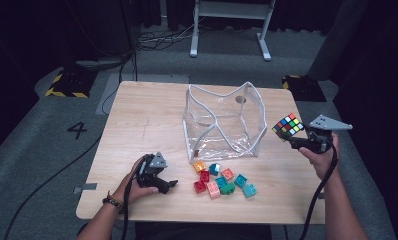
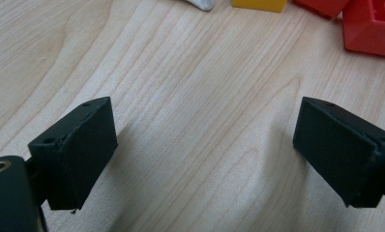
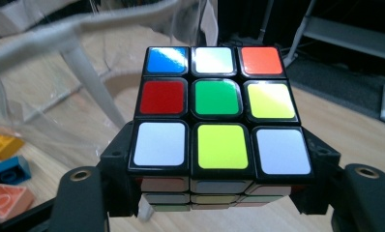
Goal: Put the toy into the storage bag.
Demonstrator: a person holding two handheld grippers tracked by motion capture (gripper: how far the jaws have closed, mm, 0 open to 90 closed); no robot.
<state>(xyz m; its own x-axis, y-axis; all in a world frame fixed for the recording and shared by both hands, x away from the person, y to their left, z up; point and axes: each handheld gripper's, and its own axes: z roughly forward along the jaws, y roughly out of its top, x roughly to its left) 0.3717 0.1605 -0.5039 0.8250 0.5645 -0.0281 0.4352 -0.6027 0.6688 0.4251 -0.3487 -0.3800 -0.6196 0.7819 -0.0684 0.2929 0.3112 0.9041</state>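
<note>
My right gripper is shut on a scrambled puzzle cube, held in the air over the table's right edge, beside the clear bag. In the right gripper view the cube sits between both black jaws, their pads pressing its two sides. My left gripper rests low on the table at the front left, jaws wide apart with nothing between them; in the left gripper view only bare wood lies between its fingertips. A cluster of toy bricks lies just to its right.
The clear plastic bag with white trim stands open at the table's middle. Several coloured bricks lie in front of it, red ones near the left gripper. The wooden table has dark floor and cables around it. A white frame stands behind.
</note>
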